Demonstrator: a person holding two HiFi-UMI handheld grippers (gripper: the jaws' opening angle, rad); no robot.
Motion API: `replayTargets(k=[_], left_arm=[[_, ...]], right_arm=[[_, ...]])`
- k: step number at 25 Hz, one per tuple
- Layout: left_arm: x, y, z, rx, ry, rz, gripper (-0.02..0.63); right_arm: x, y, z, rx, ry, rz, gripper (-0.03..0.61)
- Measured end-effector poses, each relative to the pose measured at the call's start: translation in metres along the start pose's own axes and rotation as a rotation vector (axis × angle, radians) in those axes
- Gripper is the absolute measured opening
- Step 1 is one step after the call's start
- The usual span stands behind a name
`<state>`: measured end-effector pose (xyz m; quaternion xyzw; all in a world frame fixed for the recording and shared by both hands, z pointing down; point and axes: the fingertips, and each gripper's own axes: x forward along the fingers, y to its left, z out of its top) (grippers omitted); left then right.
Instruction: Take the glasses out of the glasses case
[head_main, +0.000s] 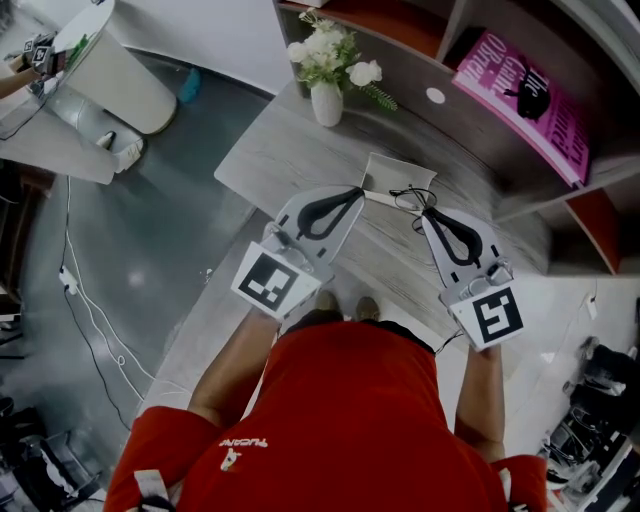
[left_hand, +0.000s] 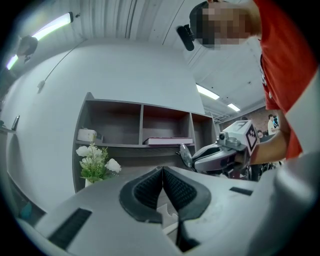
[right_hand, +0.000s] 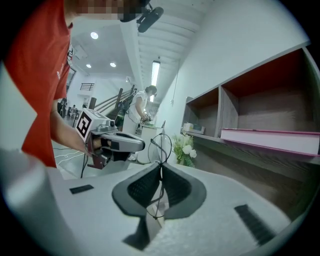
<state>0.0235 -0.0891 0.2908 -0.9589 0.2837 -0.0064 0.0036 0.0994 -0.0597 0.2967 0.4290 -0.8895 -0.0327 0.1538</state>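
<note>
The white glasses case (head_main: 398, 174) is a flat pale piece over the grey table (head_main: 270, 150). My left gripper (head_main: 360, 190) is shut on its left edge. In the left gripper view a white bit of the case (left_hand: 168, 214) shows under the closed pads of my left gripper (left_hand: 163, 170). My right gripper (head_main: 422, 212) is shut on the thin black wire-rimmed glasses (head_main: 408, 195), just right of the case. In the right gripper view one round lens of the glasses (right_hand: 161, 146) stands above the tips of the right gripper (right_hand: 160, 167). Each gripper sees the other close by: right gripper (left_hand: 192, 157), left gripper (right_hand: 140, 145).
A white vase of white flowers (head_main: 327, 60) stands at the table's back. A shelf unit behind it holds a pink book (head_main: 530, 95) and a small white disc (head_main: 435, 96). A white bin (head_main: 120, 75) and cables lie on the floor at the left.
</note>
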Motion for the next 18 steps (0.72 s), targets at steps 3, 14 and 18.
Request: replayTargets(k=[3,14,18], left_arm=[[-0.0018,-0.0019,0.0004,0.002,-0.001,0.002,0.011],[-0.0079,-0.0012,-0.0035,-0.003,0.015,0.013,0.011],[-0.0088,-0.0004,-0.0034,-0.006,0.017,0.014,0.011]], right_arm=[[-0.003,0.0003,-0.0032,0.003,0.0,-0.001,0.025],[-0.0029,0.0015,-0.0092,0.014,0.008,0.004,0.025],[-0.0023,0.0028,-0.0095,0.013,0.009,0.006,0.025]])
